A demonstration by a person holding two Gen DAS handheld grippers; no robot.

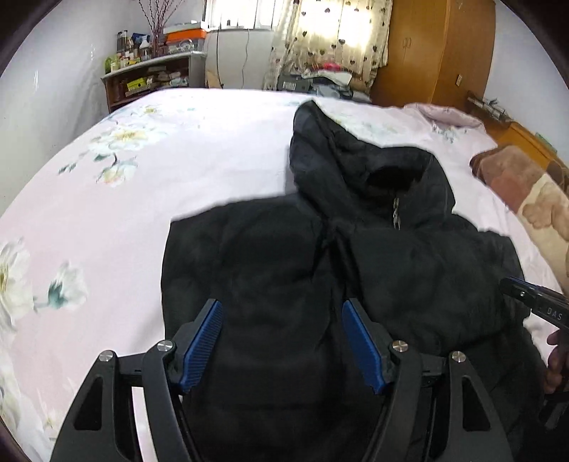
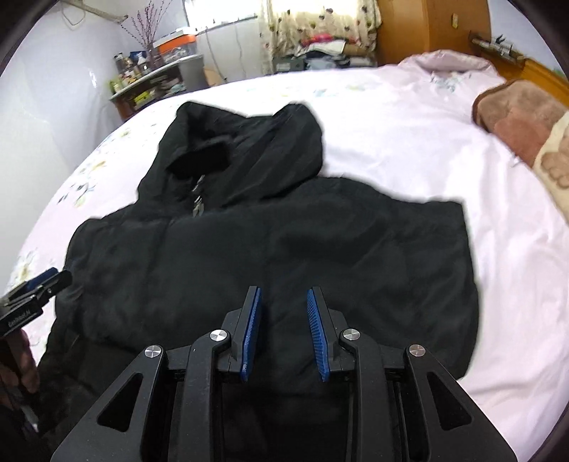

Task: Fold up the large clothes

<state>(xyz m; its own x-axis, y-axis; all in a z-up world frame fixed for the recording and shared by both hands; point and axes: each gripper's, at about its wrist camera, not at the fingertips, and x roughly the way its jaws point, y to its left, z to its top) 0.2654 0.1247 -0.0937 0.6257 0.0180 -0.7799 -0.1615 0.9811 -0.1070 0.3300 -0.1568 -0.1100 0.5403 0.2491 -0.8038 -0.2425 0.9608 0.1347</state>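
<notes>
A black hooded puffer jacket (image 1: 391, 256) lies front up on the bed, zipped, with its hood (image 1: 330, 142) pointing to the far side. Both sleeves look folded in over the body. My left gripper (image 1: 282, 309) is open above the jacket's left half, with nothing between the blue pads. My right gripper (image 2: 284, 298) is open above the right half of the jacket (image 2: 270, 241), also empty. The right gripper shows at the edge of the left wrist view (image 1: 533, 302), and the left gripper shows at the edge of the right wrist view (image 2: 39, 284).
The bed has a pale pink floral sheet (image 1: 124, 199). A brown blanket (image 2: 522, 121) lies at the right. A cluttered shelf (image 1: 149, 74), a window with curtains (image 1: 330, 32) and a wooden wardrobe (image 1: 437, 49) stand beyond the bed.
</notes>
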